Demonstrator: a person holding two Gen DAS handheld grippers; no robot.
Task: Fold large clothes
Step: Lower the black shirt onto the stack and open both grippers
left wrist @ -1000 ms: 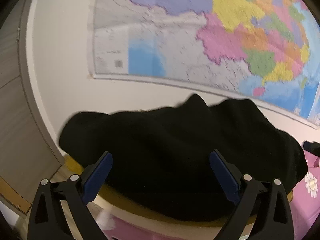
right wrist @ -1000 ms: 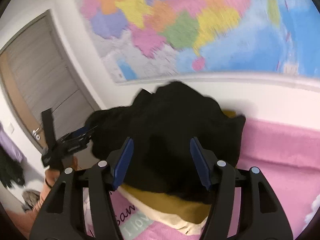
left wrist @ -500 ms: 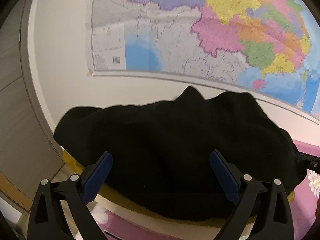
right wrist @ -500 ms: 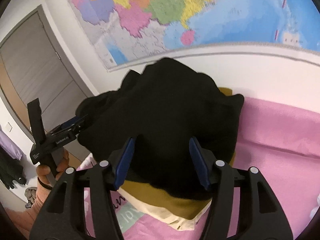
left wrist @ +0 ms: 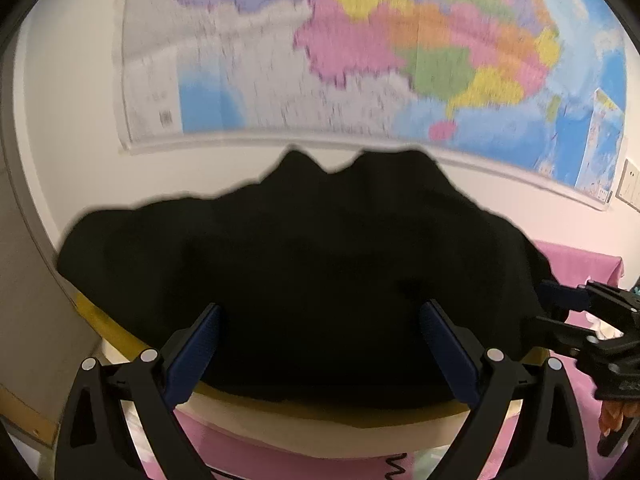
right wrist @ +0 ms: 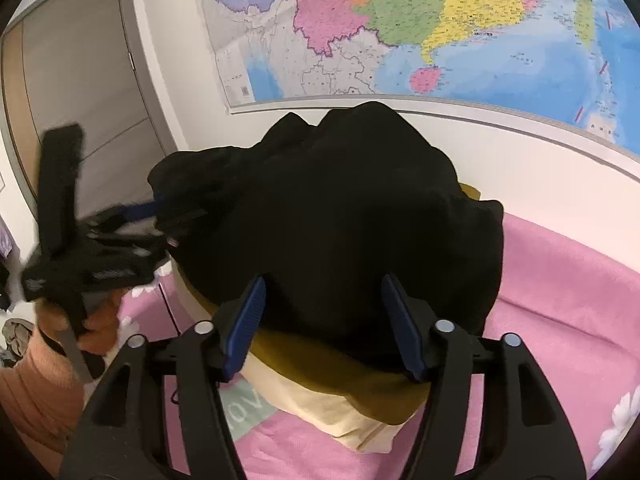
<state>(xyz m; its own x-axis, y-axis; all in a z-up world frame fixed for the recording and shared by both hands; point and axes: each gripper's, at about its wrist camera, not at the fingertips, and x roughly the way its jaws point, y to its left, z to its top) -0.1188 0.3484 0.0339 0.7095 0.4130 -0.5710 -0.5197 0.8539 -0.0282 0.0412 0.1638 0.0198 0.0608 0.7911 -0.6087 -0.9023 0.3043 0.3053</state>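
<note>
A black garment (left wrist: 304,264) lies heaped on top of a stack of folded clothes, a mustard one (right wrist: 320,364) over a cream one (right wrist: 304,404), on a pink bed. It also shows in the right wrist view (right wrist: 340,216). My left gripper (left wrist: 320,344) is open, its jaws wide on either side of the garment's near edge. My right gripper (right wrist: 324,320) is open at the garment's other side. In the left wrist view the right gripper (left wrist: 560,300) shows at the garment's right end. In the right wrist view the left gripper (right wrist: 156,210) shows blurred at the garment's left end.
A large coloured map (right wrist: 440,32) hangs on the white wall behind the stack. A grey door (right wrist: 80,92) stands to the left. The pink bedspread (right wrist: 560,288) with white flowers spreads to the right and front.
Both grippers have moved in closer to the black garment, which now looms larger. The left gripper has swung right and in toward the garment's left end. Both stay open.
</note>
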